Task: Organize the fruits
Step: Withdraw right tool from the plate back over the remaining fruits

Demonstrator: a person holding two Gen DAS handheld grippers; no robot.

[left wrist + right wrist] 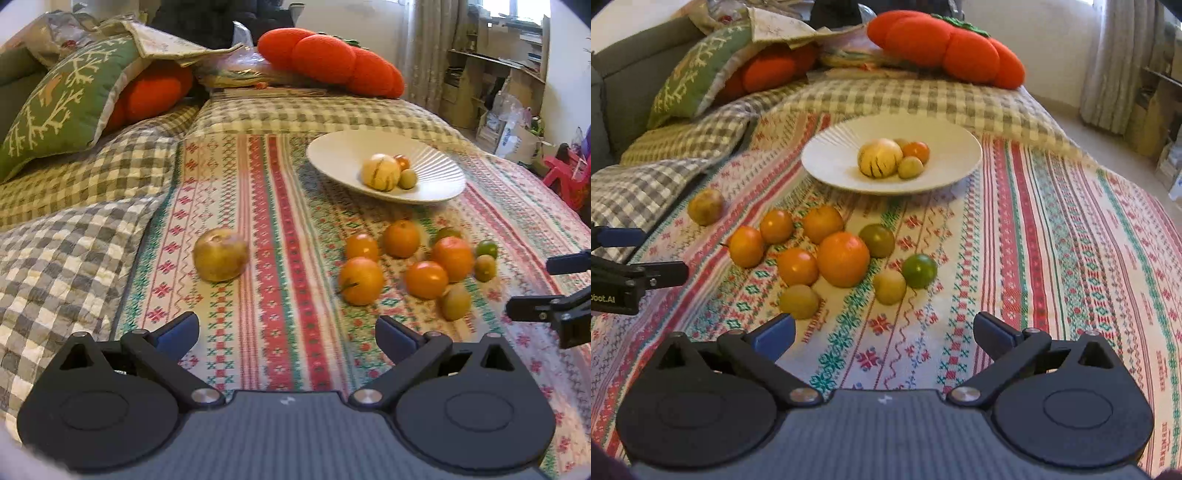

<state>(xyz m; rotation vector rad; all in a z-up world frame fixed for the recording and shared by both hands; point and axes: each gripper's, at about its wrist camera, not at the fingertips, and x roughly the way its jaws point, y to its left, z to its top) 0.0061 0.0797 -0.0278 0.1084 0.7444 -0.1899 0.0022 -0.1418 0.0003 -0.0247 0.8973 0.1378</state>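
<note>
A white ribbed plate (332, 155) (831, 166) holds a pale striped melon (380, 172) (880, 158) and two small fruits. In front of it on the striped cloth lies a cluster of several orange fruits (361, 280) (843, 264) with small green and yellow-green ones (919, 270). A yellow-brown fruit (221, 254) (706, 206) lies apart to the left. My left gripper (287, 334) is open and empty, short of the fruits. My right gripper (884, 334) is open and empty, just short of the cluster; it also shows in the left wrist view (546, 284).
Orange pumpkin cushions (328, 61) (945, 46) and a green embroidered pillow (62, 103) lie at the back. A checked quilt (74, 206) covers the left side. Shelves and clutter (509, 92) stand at the right beyond the bed edge.
</note>
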